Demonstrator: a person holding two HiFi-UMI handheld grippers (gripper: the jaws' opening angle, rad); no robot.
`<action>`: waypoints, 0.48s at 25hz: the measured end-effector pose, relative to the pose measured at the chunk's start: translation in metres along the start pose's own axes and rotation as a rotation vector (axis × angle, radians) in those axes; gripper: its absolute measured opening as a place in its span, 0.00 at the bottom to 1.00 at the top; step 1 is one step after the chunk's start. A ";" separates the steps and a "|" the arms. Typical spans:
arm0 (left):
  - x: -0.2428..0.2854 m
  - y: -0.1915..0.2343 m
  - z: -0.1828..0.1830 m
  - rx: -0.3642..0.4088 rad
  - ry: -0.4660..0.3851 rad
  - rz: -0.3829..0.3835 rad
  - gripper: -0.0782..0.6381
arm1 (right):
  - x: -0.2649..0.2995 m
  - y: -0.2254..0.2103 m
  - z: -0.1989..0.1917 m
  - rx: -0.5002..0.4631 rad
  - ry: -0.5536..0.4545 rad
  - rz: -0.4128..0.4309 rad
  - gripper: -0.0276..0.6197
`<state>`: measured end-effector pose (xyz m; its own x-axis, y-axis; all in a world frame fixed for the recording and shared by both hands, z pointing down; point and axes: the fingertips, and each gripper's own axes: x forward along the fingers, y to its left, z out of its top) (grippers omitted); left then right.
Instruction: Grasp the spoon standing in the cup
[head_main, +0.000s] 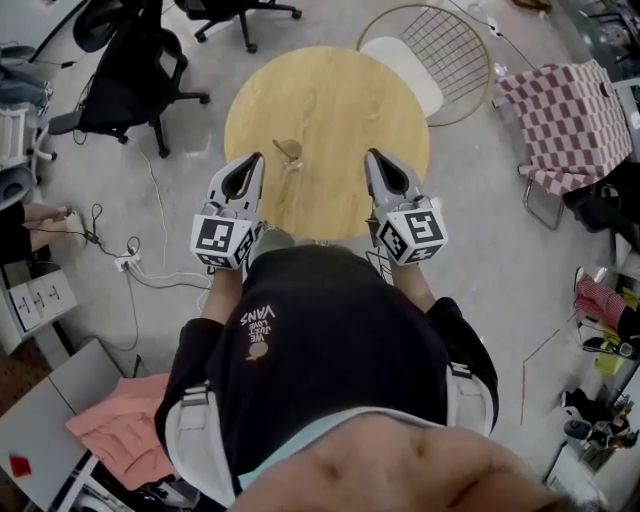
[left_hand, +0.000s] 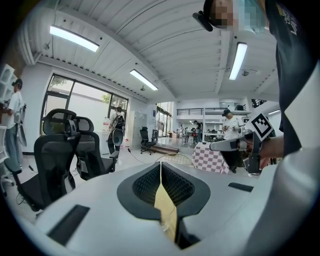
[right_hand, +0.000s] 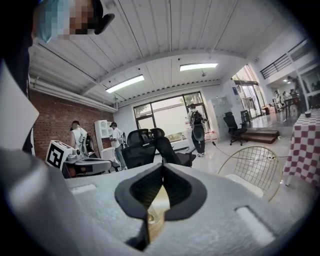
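Observation:
A small cup with a spoon standing in it (head_main: 288, 152) sits on the round wooden table (head_main: 330, 100), left of its middle and toward the near side. My left gripper (head_main: 256, 159) is held over the table's near edge, just left of the cup, jaws pressed together on nothing. My right gripper (head_main: 371, 155) hovers further right of the cup, also shut and empty. In the left gripper view only a strip of tabletop (left_hand: 164, 202) shows through the gap below the closed jaws (left_hand: 160, 163). The right gripper view likewise shows closed jaws (right_hand: 162, 167).
A gold wire chair with a white cushion (head_main: 432, 48) stands behind the table on the right. Further right is a seat under a checked cloth (head_main: 558, 112). Black office chairs (head_main: 128, 70) stand at the back left. A cable and power strip (head_main: 126, 262) lie on the floor.

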<state>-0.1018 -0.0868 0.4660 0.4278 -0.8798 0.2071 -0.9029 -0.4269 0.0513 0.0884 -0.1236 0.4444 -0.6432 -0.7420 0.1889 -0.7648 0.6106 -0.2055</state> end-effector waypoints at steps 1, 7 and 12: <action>0.002 0.002 0.000 0.003 0.000 -0.007 0.12 | 0.000 -0.001 0.001 0.003 -0.004 -0.008 0.04; 0.012 0.015 0.000 0.008 0.009 -0.065 0.12 | 0.003 0.000 0.002 0.019 -0.012 -0.080 0.04; 0.019 0.023 -0.001 0.013 0.014 -0.127 0.12 | 0.003 0.005 0.004 0.024 -0.025 -0.142 0.04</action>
<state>-0.1145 -0.1129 0.4722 0.5378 -0.8156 0.2132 -0.8408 -0.5373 0.0654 0.0834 -0.1236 0.4403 -0.5270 -0.8275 0.1940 -0.8469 0.4921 -0.2013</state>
